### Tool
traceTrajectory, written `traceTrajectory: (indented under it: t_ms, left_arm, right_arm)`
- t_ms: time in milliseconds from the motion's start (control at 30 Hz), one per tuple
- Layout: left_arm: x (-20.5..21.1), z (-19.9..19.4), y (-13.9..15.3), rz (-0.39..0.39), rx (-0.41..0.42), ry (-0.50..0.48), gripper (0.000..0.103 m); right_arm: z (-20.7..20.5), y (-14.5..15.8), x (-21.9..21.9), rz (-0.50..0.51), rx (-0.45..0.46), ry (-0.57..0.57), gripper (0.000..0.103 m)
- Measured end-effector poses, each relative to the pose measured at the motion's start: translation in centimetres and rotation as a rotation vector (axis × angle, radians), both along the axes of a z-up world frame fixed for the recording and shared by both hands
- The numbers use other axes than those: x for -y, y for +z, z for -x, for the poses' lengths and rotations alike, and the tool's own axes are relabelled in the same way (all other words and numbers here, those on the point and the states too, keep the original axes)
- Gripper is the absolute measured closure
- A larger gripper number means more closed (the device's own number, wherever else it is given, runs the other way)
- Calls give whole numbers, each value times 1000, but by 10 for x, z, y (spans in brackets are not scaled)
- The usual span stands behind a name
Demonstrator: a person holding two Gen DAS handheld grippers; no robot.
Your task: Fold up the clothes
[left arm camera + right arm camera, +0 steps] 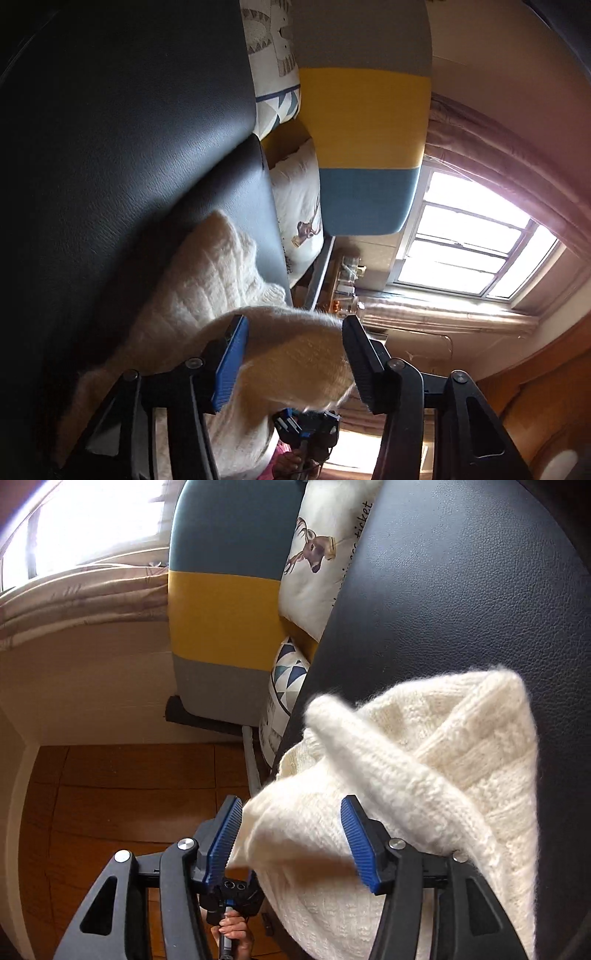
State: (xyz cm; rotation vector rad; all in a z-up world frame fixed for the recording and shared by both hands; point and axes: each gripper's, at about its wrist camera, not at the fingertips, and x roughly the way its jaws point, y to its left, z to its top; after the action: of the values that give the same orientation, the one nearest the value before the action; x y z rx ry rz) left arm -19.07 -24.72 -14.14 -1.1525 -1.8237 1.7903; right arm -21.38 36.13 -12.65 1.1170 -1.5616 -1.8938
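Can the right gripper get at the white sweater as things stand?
Probably yes: the white sweater already bulges between the open fingers of the right gripper, on the black surface, with nothing in between.

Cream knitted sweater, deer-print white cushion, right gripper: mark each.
Cream knitted sweater (461,746), right wrist view, ribbed body.
Deer-print white cushion (314,554), right wrist view, deer print.
Right gripper (291,805), right wrist view, between fingertips.

The black seat (461,590) is bare at 12 o'clock. The sweater (424,775) fills 3 o'clock; pillows (314,590) block 11 o'clock.
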Motion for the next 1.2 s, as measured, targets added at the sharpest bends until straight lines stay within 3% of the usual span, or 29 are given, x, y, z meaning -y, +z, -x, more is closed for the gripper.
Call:
traceTrajectory:
  t_ms: [100,167,300,400,567,633,733,967,1067,1133,1200]
  left_arm:
    - [8,-6,4,164,2,-23,48]
    - [-2,-6,10,344,-11,-68,48]
    - [-24,-23,20,553,-98,-204,48]
    - [-48,-36,24,671,-169,-323,48]
    - [-76,-55,20,830,-190,-440,53]
    - [-81,-66,13,821,-184,-481,92]
    - [-80,-94,3,754,-170,-500,95]
    - [-54,-181,-7,508,-150,-441,94]
    - [-46,-197,7,572,-194,-386,82]
    - [-40,-191,19,606,-223,-348,66]
    - [-40,-177,33,648,-270,-320,62]
  right_arm:
    - [-10,10,-2,-17,-50,0,44]
    - [-18,18,-3,-39,-84,6,44]
    - [-52,37,22,-301,-136,143,44]
    - [-74,37,51,-596,-150,228,44]
    - [-94,17,73,-792,-221,316,43]
    - [-102,13,71,-794,-220,344,44]
    - [-115,7,70,-837,-177,430,52]
    - [-171,10,56,-806,-68,536,54]
    - [-186,14,57,-830,-62,568,54]
    - [-183,21,59,-854,-62,542,53]
    - [-181,31,62,-870,-84,504,50]
